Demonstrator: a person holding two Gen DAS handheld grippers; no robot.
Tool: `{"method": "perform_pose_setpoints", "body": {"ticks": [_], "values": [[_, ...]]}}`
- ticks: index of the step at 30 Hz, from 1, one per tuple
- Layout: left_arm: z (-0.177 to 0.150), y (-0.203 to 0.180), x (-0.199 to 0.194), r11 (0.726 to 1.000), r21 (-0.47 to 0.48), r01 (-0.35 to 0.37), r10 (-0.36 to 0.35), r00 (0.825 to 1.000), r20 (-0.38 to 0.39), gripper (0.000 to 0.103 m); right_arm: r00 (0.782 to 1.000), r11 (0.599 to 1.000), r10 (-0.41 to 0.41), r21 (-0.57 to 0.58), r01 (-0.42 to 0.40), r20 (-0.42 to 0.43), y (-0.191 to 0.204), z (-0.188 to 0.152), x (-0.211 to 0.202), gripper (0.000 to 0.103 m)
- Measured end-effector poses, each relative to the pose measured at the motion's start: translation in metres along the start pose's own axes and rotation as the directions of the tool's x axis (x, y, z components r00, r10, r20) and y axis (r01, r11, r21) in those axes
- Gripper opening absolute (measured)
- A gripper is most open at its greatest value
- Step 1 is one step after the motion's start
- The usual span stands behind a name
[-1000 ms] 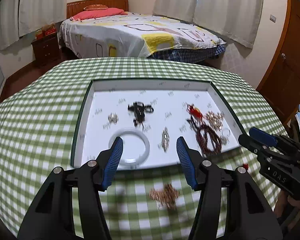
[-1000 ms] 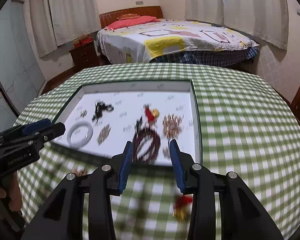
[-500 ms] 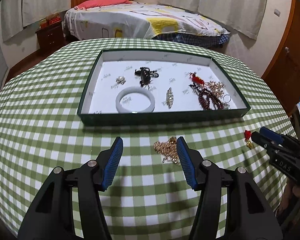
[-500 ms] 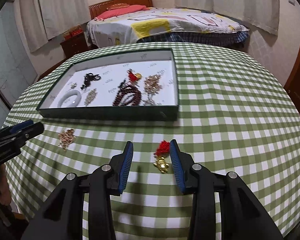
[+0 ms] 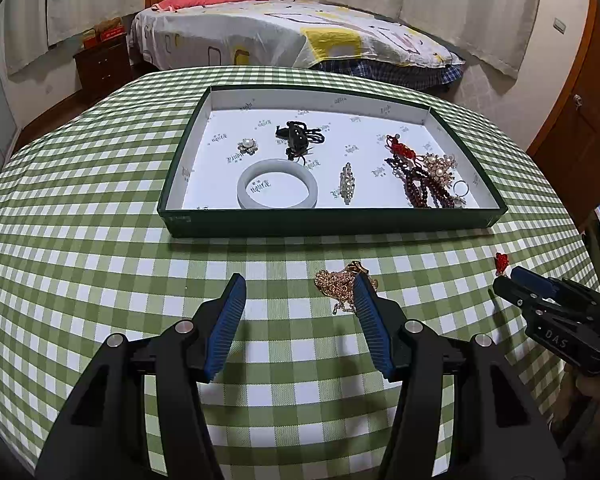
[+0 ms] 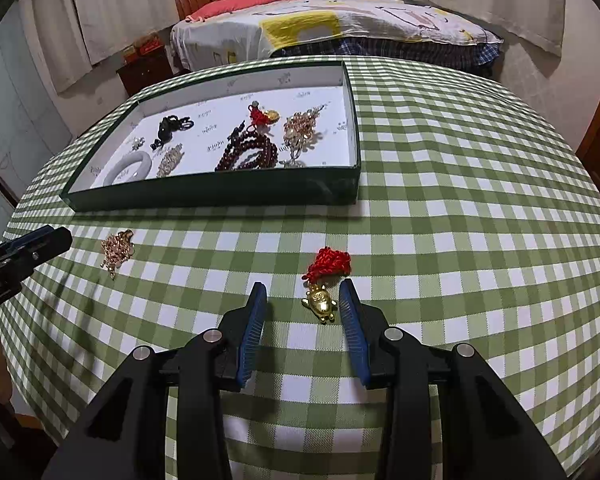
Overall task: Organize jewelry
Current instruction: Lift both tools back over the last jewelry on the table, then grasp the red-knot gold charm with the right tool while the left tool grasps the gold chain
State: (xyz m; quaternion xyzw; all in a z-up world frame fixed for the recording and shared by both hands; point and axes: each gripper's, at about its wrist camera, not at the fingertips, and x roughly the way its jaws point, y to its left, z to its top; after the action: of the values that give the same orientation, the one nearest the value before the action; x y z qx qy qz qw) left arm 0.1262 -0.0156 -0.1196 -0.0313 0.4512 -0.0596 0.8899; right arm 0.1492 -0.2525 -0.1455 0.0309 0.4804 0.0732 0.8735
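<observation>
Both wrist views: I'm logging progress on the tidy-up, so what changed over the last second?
Both grippers pulled back from above the tray toward the near table edge. The left gripper now sits by the gold chain, the right gripper around the red-knot gold charm. Nothing was grasped; jaws stayed open, and the jewelry stayed put.
</observation>
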Motion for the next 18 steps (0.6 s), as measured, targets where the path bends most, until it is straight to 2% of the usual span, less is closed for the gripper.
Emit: {"method": "perform_pose_setpoints", "body": {"ticks": [2, 4, 8, 12, 18], "values": [[-0.0006, 0.0002, 0.0011, 1.000, -0.001, 0.001, -0.001, 1.000, -0.002, 0.054, 1.000, 1.000, -0.002, -0.004, 0.002, 0.000, 0.0007, -0.0011, -0.0001, 0.036], [-0.0008, -0.0001, 0.0020, 1.000, 0.000, 0.001, -0.001, 1.000, -0.004, 0.054, 1.000, 1.000, -0.003, -0.009, 0.003, -0.006, 0.0011, -0.0019, 0.0012, 0.029], [-0.0012, -0.0020, 0.0033, 1.000, 0.004, 0.003, -0.003, 1.000, -0.007, 0.054, 1.000, 1.000, -0.006, -0.016, 0.006, -0.008, 0.0019, -0.0033, 0.0018, 0.024], [-0.0016, -0.0046, 0.0050, 1.000, 0.011, 0.008, -0.008, 1.000, -0.013, 0.054, 1.000, 1.000, -0.003, -0.007, 0.003, -0.004, -0.0008, -0.0033, 0.0011, 0.013], [-0.0025, -0.0082, 0.0095, 1.000, 0.019, 0.014, -0.013, 1.000, -0.024, 0.054, 1.000, 1.000, -0.010, -0.013, 0.010, 0.006, 0.0006, -0.0033, 0.0004, 0.012]]}}
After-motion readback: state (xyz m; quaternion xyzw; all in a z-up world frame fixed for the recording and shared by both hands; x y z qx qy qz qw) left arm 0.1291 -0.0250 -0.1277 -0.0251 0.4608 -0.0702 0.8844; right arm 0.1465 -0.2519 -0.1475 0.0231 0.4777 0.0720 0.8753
